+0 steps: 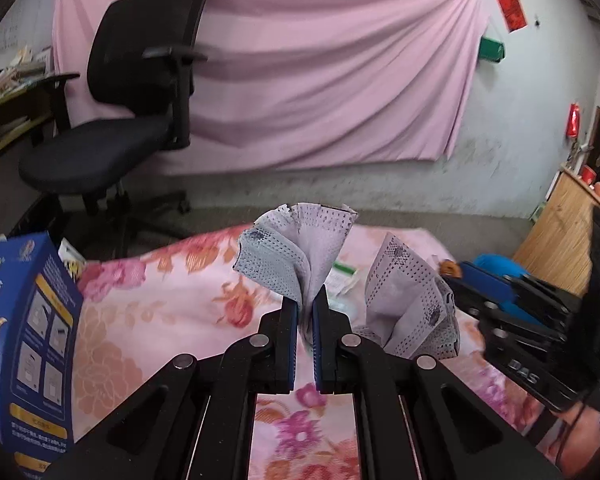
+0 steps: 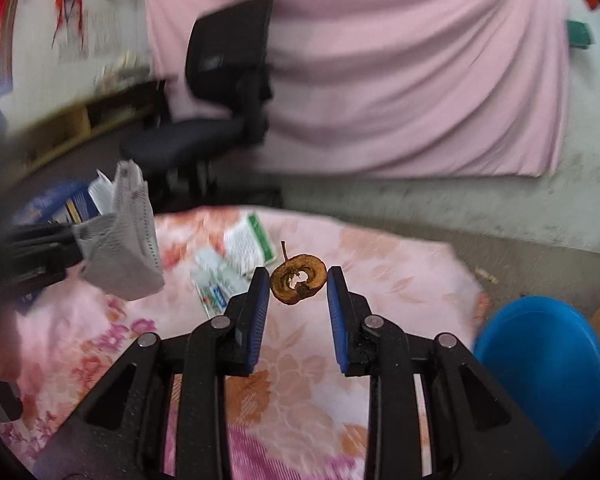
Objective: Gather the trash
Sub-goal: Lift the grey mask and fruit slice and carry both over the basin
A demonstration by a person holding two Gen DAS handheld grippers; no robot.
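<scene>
We see a pink curtain (image 1: 300, 80) across the back wall, with a black office chair (image 1: 132, 92) in front of it, in both wrist views. Below lies a surface covered in pink floral cloth (image 1: 160, 300); we cannot tell whether it is a tabletop or a bed. Only the right wrist view shows a blue bin (image 2: 540, 372) at the right edge, its inside hidden from us. Only the left wrist view shows clearly a blue printed box (image 1: 28, 320) standing at the left. Our left gripper (image 1: 306, 312) has its jaws narrow, pinching a grey dotted face mask (image 1: 296, 248) lifted above the cloth. Our right gripper (image 2: 298, 284) has its jaws wide, on either side of a brown dried fruit ring (image 2: 298, 279). Green and white wrappers (image 2: 236, 264) lie just behind it.
</scene>
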